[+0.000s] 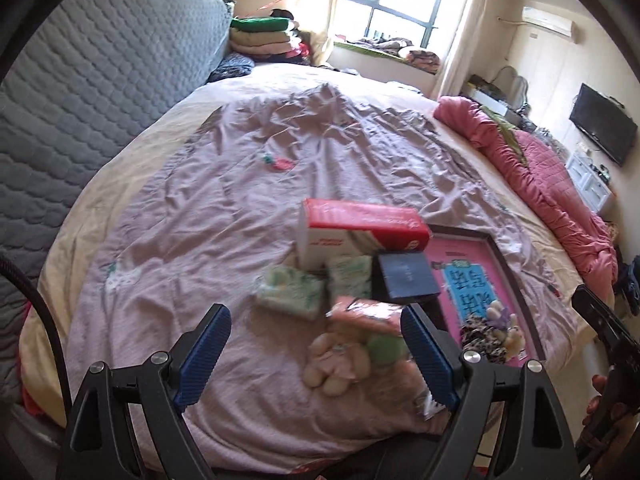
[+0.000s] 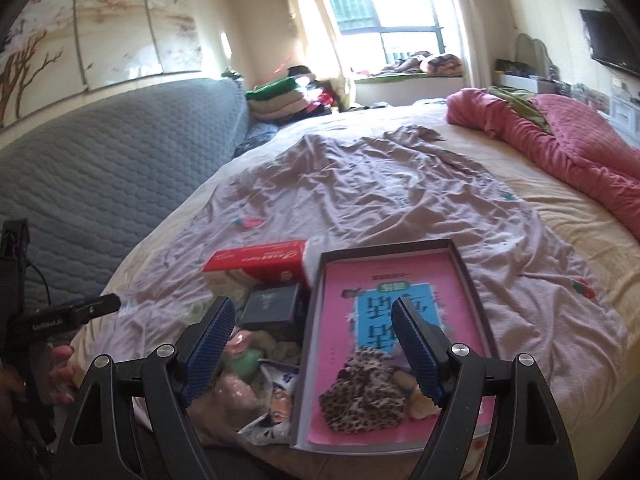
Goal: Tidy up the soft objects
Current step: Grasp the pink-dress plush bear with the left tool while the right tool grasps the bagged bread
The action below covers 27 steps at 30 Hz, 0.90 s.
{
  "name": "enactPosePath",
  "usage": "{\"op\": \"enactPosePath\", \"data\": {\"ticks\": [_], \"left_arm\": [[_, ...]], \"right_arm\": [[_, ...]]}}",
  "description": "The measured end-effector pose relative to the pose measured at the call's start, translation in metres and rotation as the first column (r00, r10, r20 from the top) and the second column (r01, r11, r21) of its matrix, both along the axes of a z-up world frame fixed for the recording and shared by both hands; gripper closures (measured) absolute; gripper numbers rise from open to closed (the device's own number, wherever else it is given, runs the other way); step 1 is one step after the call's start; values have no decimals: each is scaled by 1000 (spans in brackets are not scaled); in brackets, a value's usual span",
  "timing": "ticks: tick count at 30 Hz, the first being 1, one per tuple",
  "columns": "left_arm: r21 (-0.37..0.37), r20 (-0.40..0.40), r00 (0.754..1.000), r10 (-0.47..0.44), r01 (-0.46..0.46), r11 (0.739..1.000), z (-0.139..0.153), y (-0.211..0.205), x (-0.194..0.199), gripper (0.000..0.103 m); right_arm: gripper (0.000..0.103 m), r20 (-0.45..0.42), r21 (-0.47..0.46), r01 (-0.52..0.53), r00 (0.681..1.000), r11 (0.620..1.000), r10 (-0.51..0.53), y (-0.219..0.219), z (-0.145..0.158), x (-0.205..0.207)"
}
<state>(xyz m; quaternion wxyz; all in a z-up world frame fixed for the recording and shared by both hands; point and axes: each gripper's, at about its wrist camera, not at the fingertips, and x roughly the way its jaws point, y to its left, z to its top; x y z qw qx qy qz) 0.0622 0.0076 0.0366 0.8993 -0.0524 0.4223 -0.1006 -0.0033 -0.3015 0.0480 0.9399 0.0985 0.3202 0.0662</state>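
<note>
1. In the left wrist view a grey quilted headboard (image 1: pixel 100 92) fills the upper left of the frame, with a stack of folded green, cream and pink clothes (image 1: pixel 262 36) just beside its right end.
2. A wrinkled mauve bedsheet (image 1: pixel 248 184) covers the middle of the frame.
3. The left gripper (image 1: pixel 316 340) sits at the bottom centre, its blue ribbed pads spread wide and pinching nothing.
4. Between and just beyond its fingers lies a cream plush toy with a green part (image 1: pixel 340 360), resting on the sheet, blurred.
5. Above it, around mid-frame, lie two green-patterned soft tissue packs (image 1: pixel 290 290), a pink soft packet (image 1: pixel 368 312), a red and white carton (image 1: pixel 360 228) and a small dark blue box (image 1: pixel 408 278), all close together.
6. To the right, a dark shallow tray with a pink printed liner (image 1: pixel 480 264) holds a leopard-print fabric piece (image 1: pixel 480 336) and a small pale plush toy (image 1: pixel 502 320) at its near end.
7. A rumpled pink quilt (image 1: pixel 540 168) lies along the right edge of the bed.
8. In the right wrist view the right gripper (image 2: pixel 312 344) occupies the bottom centre, fingers also spread with nothing clamped; its right finger overlaps the tray in the picture.
9. At the left edge of that view a hand (image 2: pixel 60 372) holds the other tool.
</note>
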Motion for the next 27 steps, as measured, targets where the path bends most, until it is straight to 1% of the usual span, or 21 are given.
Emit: {"op": "enactPosePath", "data": {"ticks": [4, 8, 12, 15, 18, 21, 27], "left_arm": [[23, -18, 1000, -8, 9, 1000, -9, 1, -4, 17], [40, -39, 999, -27, 28, 999, -20, -3, -7, 17], [47, -74, 996, -45, 48, 998, -36, -8, -5, 17], [46, -109, 993, -54, 59, 997, -50, -10, -1, 17], [56, -135, 989, -62, 70, 996, -62, -14, 2, 17], [69, -159, 985, -73, 85, 994, -74, -20, 5, 17], [79, -208, 974, -93, 112, 991, -98, -28, 14, 17]], "right_arm": [[21, -15, -22, -70, 997, 997, 70, 20, -7, 0], [21, -31, -78, -159, 987, 984, 157, 43, -14, 0], [21, -64, -120, -263, 964, 957, 256, 67, -27, 2], [21, -101, -141, -320, 946, 937, 308, 81, -39, 4], [21, -143, -151, -368, 926, 917, 348, 92, -54, 6], [21, -171, -171, -397, 913, 902, 370, 101, -65, 8], [21, -217, -182, -444, 888, 878, 404, 110, -82, 17]]}}
